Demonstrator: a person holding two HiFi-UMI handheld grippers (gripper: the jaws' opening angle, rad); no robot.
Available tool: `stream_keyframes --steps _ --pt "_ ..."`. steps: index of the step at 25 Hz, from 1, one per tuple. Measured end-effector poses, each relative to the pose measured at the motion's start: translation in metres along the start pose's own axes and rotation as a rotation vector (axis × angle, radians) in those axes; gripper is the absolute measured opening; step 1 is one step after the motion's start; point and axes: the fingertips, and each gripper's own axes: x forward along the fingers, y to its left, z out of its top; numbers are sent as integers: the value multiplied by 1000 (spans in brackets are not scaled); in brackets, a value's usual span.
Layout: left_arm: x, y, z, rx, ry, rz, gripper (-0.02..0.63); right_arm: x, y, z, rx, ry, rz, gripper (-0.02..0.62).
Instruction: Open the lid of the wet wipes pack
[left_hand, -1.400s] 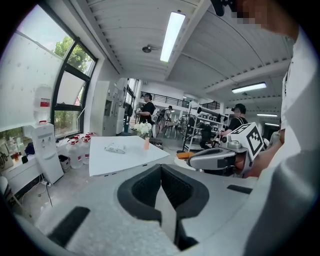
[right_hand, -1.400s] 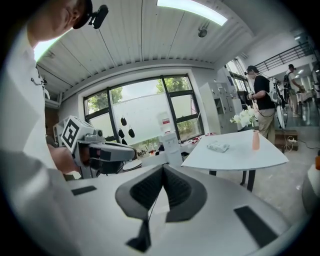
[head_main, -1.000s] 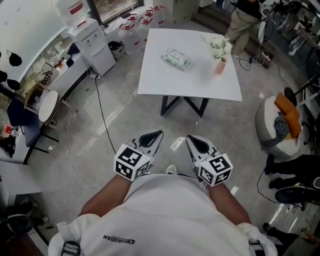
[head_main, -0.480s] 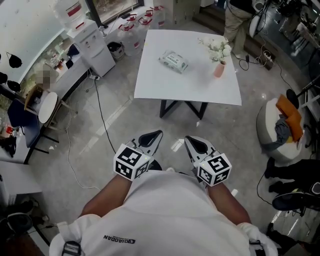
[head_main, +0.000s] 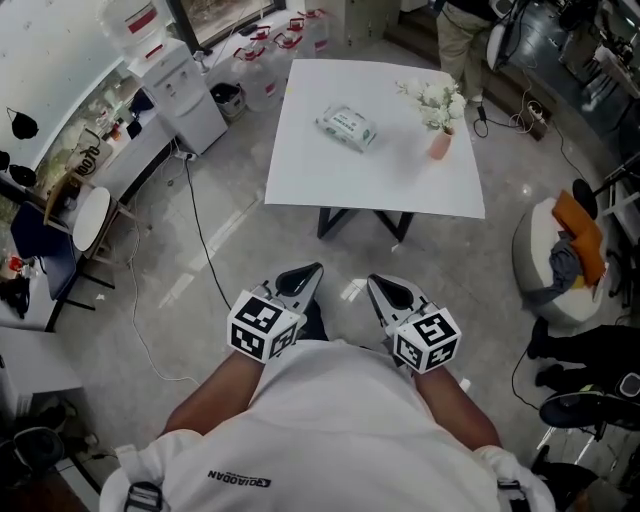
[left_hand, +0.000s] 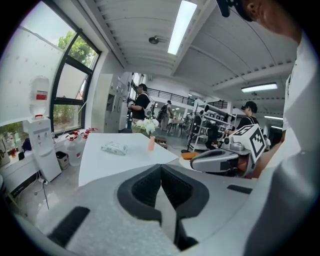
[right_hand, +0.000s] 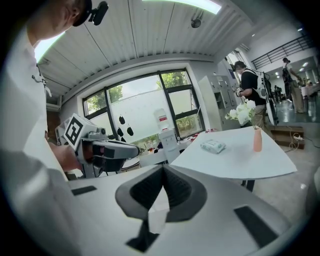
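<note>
It is bright and even in here. Daylight comes through the tall windows (right_hand: 145, 107) far beyond the jaws, and long ceiling strips (left_hand: 182, 25) shine above them. The white tabletop (head_main: 375, 150) ahead glares pale. The glossy floor (head_main: 230, 230) glints just before the jaws. Both gripper views bulge and go black at the corners, and the jaws nearest the lens look soft.

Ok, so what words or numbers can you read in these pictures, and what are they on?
Nothing reads clearly enough to quote.
Shirt: small dark print, upside down, too blurred.
Wet wipes pack: green print, too small.
Water bottle: red label, too small.
Bag: dark letters, too blurred.
Left gripper and right gripper: cubes with black-and-white squares, no letters.
</note>
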Motion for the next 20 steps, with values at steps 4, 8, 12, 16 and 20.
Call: stream_keyframes --steps 4,8,12,16,20 --pt "17 13 13 17 -4 -12 5 11 -16 9 0 8 -19 6" --pt "35 35 20 10 -1 -14 5 30 -37 19 -5 8 -37 6" --pt "52 64 31 5 6 -18 5 55 -59 32 1 19 -55 6" --pt "69 100 55 12 3 -30 5 87 -78 61 -21 20 -69 6" --pt "85 140 83 34 -4 -43 5 123 -93 91 -34 13 -83 6"
